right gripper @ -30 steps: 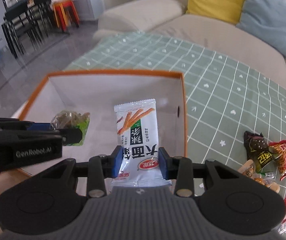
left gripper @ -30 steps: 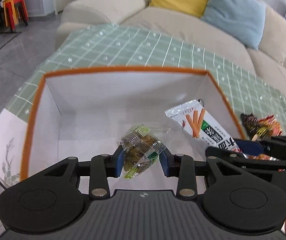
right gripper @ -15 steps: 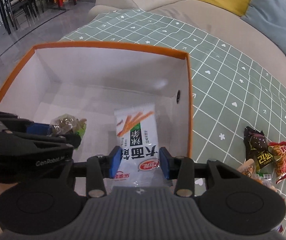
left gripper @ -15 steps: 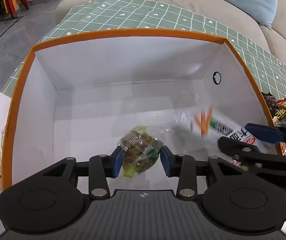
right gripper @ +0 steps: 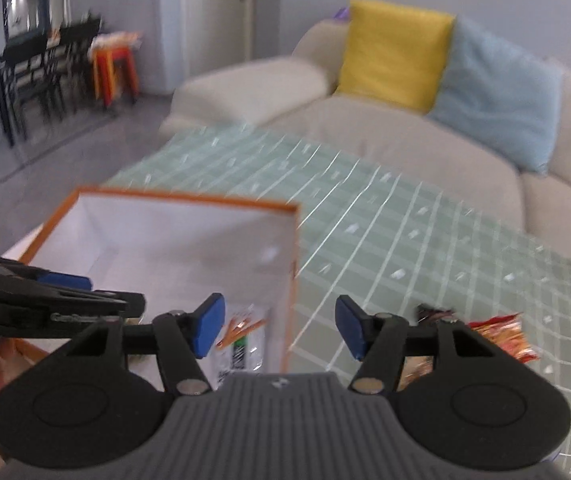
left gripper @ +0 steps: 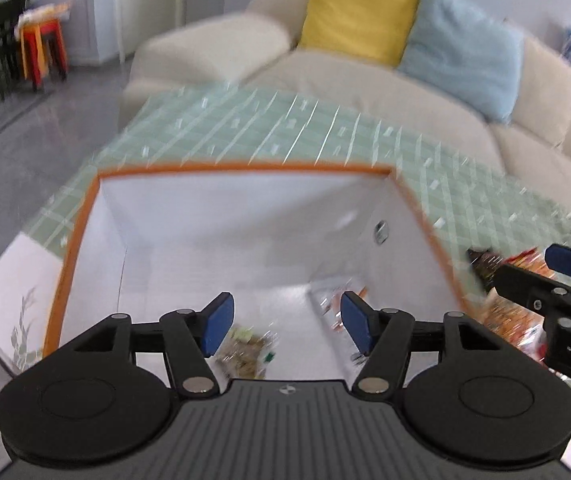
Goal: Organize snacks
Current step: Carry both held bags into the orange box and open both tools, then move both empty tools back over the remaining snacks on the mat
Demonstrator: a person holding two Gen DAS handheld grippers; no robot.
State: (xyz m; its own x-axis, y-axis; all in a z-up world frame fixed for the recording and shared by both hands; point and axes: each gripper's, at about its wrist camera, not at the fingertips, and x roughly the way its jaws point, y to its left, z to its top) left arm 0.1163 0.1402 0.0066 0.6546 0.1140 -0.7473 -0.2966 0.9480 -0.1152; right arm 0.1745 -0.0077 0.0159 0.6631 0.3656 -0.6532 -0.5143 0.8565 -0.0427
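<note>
**Dropping both snacks into the box**

Letting go on both sides: a second ago each gripper pinched a packet above the orange-rimmed box (left gripper: 405, 196); now neither does. The left gripper (left gripper: 283, 326) has its jaws spread and opening wider, with nothing between the blue pads; the clear packet of greenish snacks (left gripper: 245, 354) it carried lies on the white box floor just below them. The right gripper (right gripper: 279, 330) is likewise opening, its pads apart and empty; the white stick-snack packet (right gripper: 241, 350) it held lies inside the box against the right-hand wall, seen beside its left pad.

Both views are smeared with motion blur, and the box sits lower in frame than half a second ago, which reads as both hands lifting away from it.

For the task, this means two snacks are stowed and both grippers are free. More wrappers, a red-and-orange pile (right gripper: 497, 338), remain on the green checked worktop (right gripper: 405, 232) to the right of the box, so the sorting looks unfinished; the next reach probably goes there.
</note>
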